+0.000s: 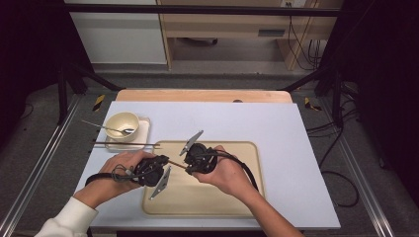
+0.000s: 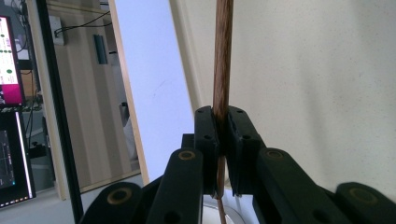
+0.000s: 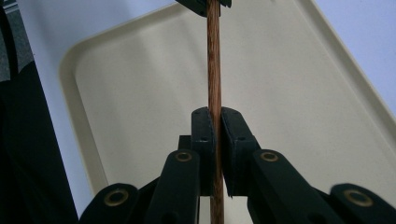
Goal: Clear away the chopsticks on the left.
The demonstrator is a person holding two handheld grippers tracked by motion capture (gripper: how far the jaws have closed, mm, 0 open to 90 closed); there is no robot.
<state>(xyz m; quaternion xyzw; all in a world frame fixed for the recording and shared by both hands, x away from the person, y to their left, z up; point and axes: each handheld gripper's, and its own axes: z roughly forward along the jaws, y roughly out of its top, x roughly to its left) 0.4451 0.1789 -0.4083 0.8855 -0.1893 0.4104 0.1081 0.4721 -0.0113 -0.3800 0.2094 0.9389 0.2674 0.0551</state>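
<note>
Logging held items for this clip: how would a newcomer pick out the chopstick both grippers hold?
Over the beige tray, the left gripper and right gripper meet. The brown wooden chopstick bridges them, clamped by both, unlike the second chopstick lying on the table by the bowl.

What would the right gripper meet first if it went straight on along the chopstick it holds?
Probably the left gripper: its jaws clamp the same chopstick just ahead of the right gripper, above the tray.

Bright, even overhead light on the white bench (image 1: 296,148); darkness pools at nine and three o'clock. Shadows are soft, the high view slightly grainy, close views blurred behind.
</note>
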